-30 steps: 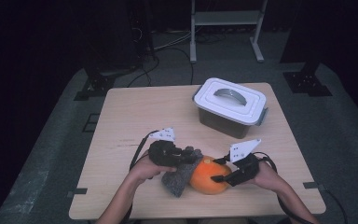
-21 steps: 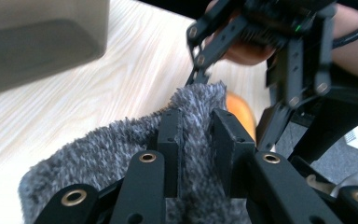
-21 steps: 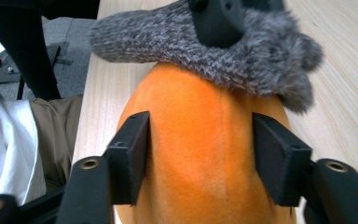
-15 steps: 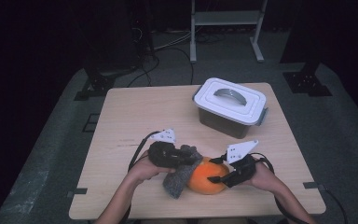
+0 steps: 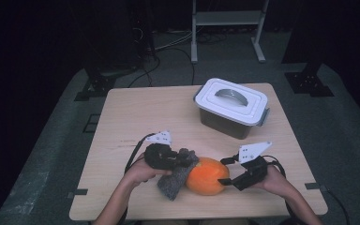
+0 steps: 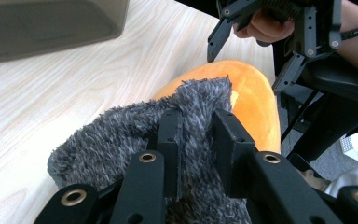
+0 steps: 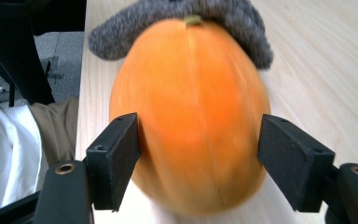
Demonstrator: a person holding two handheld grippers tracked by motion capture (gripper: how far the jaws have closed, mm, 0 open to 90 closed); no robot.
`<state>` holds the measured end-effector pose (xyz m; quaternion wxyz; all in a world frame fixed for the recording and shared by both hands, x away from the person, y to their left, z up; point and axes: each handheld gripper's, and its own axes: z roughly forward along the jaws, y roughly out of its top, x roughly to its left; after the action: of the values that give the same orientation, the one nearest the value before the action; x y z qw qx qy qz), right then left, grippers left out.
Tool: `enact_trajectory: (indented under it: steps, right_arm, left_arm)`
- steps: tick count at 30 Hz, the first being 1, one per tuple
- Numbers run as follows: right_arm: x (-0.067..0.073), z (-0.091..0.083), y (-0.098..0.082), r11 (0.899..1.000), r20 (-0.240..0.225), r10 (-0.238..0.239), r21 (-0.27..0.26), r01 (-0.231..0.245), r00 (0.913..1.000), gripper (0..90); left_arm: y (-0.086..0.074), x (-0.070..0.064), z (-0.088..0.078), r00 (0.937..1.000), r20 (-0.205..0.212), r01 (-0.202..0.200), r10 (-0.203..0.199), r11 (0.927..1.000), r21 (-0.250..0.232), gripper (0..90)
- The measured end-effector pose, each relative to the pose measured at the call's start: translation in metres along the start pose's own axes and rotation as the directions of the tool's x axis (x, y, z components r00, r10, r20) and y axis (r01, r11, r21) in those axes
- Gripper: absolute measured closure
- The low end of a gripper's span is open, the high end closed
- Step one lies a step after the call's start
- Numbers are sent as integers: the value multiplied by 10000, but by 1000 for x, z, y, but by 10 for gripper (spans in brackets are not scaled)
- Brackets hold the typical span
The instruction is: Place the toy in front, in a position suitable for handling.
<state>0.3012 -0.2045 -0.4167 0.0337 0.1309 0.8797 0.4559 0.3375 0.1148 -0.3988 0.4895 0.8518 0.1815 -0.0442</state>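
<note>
Both grippers work near the front edge of a pale wooden table (image 5: 136, 112) standing on grey carpet in a dark room, with a white metal rack (image 5: 227, 18) and cables behind it. Farther back on the table sits a white-lidded rectangular plastic storage box (image 5: 232, 107). A smooth orange oval pumpkin-shaped toy (image 5: 207, 176) lies on its side between the hands, long axis across the table, its small stem end pointing toward the left gripper (image 5: 166, 156). That gripper is clamped on a fuzzy dark grey cloth (image 5: 176, 177) draped over the stem end. The right gripper (image 5: 238, 174) has just been opening; its jaws straddle the toy's other end, one pad at its skin, the other apart.
</note>
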Motion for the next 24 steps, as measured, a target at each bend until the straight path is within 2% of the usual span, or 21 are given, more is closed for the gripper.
enact_trajectory:
  steps: [2, 5, 9, 17, 20, 24]
  right_arm:
    - [1, 1, -4, 10000, 9, 47, 73, -47, 10000, 300]
    - [3, 4, -4, 9999, 6, -74, 126, 74, 10000, 384]
    - [6, 5, 2, 9965, 131, -806, 233, 803, 9967, 481]
    - [16, 15, 16, 9848, 87, -1727, 198, 1725, 9849, 508]
    - [17, 18, 16, 9829, 45, -1824, 269, 1822, 9832, 517]
    - [13, 15, 8, 9871, 60, -1590, 213, 1588, 9873, 539]
  left_arm:
    - [0, 0, 0, 10000, 43, -6, 6, 10000, -11, 731]
    - [3, -3, 0, 9999, 82, -99, 99, 9999, 30, 731]
    - [10, -10, 2, 9991, 365, -238, 237, 9997, 36, 736]
    - [30, -26, 19, 9924, 836, -906, 899, 9959, 52, 736]
    - [32, -27, 25, 9917, 742, -1074, 1049, 9937, 307, 735]
    - [28, -22, 22, 9938, 513, -1012, 991, 9940, 410, 733]
